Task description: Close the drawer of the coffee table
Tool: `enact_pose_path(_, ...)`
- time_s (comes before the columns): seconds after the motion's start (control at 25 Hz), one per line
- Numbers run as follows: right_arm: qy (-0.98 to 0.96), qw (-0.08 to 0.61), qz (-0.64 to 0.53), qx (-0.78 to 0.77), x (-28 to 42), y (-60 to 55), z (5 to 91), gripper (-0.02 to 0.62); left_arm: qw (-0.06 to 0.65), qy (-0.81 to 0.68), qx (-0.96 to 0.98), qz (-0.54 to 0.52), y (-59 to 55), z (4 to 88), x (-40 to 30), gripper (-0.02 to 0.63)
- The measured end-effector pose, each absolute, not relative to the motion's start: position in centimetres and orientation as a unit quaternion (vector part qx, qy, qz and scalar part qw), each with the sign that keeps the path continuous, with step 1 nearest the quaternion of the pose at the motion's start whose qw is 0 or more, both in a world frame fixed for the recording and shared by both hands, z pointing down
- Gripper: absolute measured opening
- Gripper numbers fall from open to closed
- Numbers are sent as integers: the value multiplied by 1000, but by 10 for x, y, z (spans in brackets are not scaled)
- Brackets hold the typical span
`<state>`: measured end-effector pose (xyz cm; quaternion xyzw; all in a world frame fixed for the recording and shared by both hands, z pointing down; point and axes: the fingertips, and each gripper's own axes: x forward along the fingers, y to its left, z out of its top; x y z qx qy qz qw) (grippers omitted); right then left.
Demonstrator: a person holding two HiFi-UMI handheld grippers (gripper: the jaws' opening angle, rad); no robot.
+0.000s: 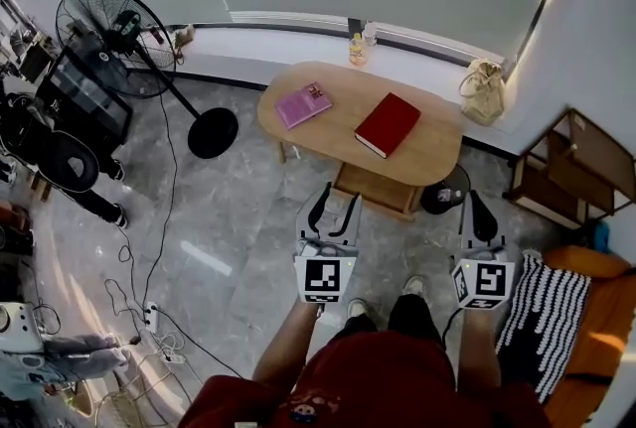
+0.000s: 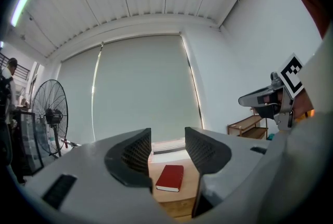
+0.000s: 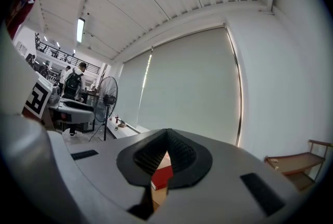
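Observation:
The oval wooden coffee table (image 1: 437, 150) stands by the window ledge with a red book (image 1: 388, 123) and a pink book (image 1: 303, 104) on top. Its drawer (image 1: 376, 190) is pulled out toward me. My left gripper (image 1: 335, 210) is open and empty, its tips just short of the drawer's left front corner. My right gripper (image 1: 476, 205) is shut and holds nothing, off to the right of the drawer. In the left gripper view the red book (image 2: 170, 178) and the table (image 2: 157, 196) show between the spread fingers (image 2: 136, 153). In the right gripper view the fingertips (image 3: 177, 153) meet.
A standing fan (image 1: 109, 29) with a round base (image 1: 212, 131) is at the left, with cables (image 1: 149, 312) on the floor. A wooden shelf (image 1: 571, 168), a striped cushion (image 1: 542, 312), a bag (image 1: 484, 90) and a dark round object (image 1: 444, 193) are at the right.

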<state>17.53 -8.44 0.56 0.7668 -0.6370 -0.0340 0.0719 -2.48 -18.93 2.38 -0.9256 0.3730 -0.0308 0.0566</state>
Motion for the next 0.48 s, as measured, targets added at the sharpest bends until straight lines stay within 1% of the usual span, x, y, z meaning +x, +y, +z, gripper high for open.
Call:
enact_pose_path(0.28,-634,58,-38,770,240,-97,5,-3,59,379,-923,-21,-201,15,30,201)
enact_pose_path(0.48,-634,62,-48,769,302,-105,4,-3,67,393,-917,-15,-211,8,81,201)
